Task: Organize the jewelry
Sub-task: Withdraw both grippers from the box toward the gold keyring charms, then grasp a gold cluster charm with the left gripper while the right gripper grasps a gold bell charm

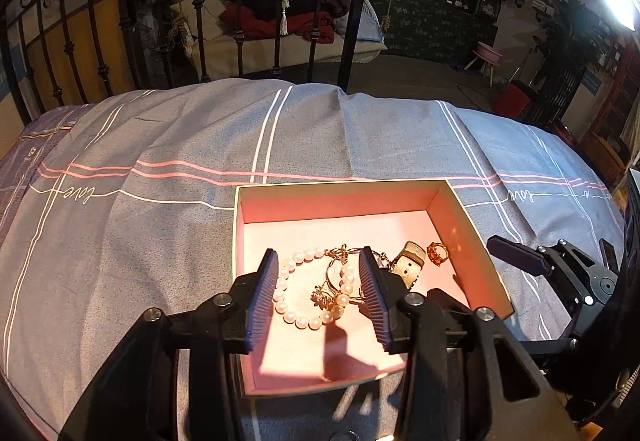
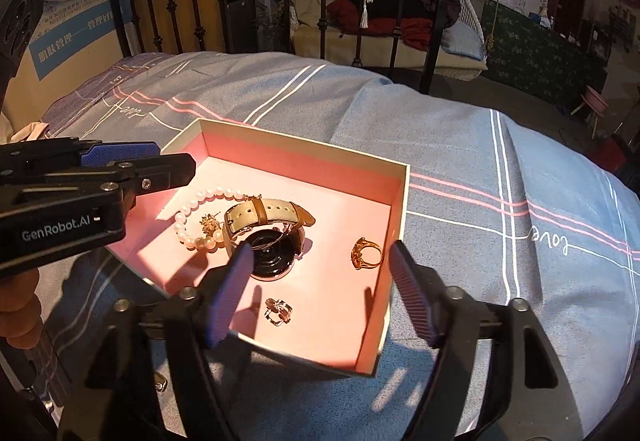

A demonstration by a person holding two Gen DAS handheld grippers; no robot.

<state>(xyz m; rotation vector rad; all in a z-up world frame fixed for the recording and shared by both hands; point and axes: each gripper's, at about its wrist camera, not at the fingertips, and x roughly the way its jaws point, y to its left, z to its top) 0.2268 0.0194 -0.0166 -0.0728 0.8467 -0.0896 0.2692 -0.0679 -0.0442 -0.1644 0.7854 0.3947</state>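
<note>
Both tongs open, empty, over pink-lined box [image 2: 400,197] on bed [image 2: 500,145]. Left tongs [image 1: 324,291] straddle pearl bracelet [image 1: 288,281]; right tongs [image 2: 320,281] hover between watch [image 2: 268,237] and gold ring [image 2: 366,253]. Silver earring [image 2: 278,311] near front wall. Judgement: jewelry appears all boxed; lift tongs straight up, avoid snagging bracelet.

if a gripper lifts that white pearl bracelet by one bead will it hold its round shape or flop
The white pearl bracelet probably flops: separate strung beads, lying in an uneven loop. It may drag the gold flower piece lying against it. The round, glossy beads may slip between pads.
</note>
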